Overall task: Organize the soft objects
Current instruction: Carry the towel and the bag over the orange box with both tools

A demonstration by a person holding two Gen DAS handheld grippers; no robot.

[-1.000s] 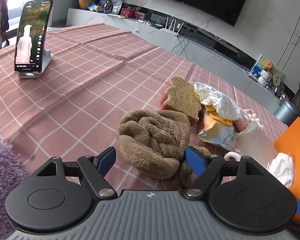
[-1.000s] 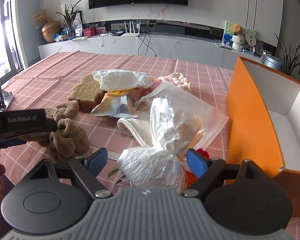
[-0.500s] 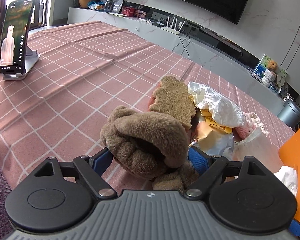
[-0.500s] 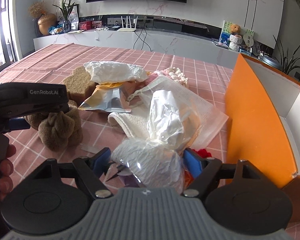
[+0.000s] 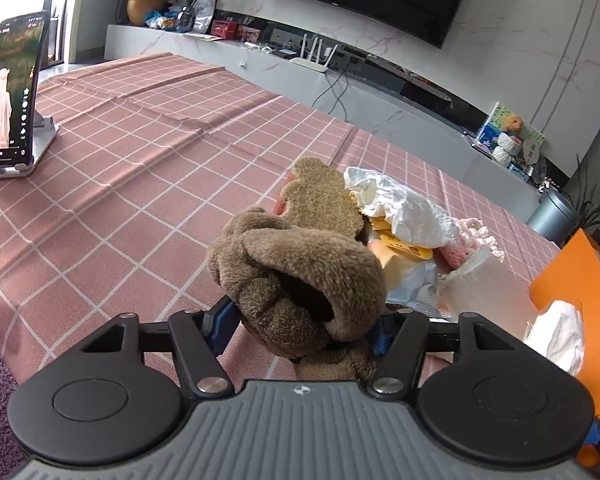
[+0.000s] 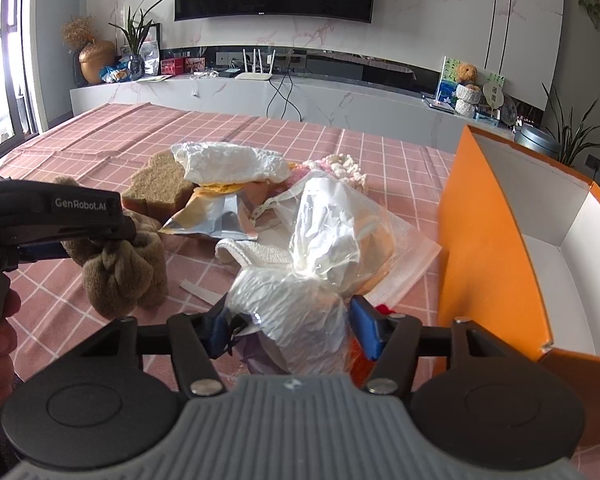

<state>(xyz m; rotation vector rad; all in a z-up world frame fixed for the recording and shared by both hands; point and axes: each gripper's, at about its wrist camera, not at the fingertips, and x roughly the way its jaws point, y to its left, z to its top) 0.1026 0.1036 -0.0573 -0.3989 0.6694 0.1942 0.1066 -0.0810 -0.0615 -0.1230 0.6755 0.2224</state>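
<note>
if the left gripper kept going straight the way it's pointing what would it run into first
The brown plush cloth already bunched between the closing left gripper fingers; beyond it, probably the brown sponge, though depth is hard to judge.

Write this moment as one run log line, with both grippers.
left gripper: closing on brown plush | right gripper: closing on clear bag | orange box: empty

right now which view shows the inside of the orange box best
The right wrist view: the orange box stands open toward it, white inner walls and floor visible. The left wrist view catches only an outer orange corner at its right edge.
</note>
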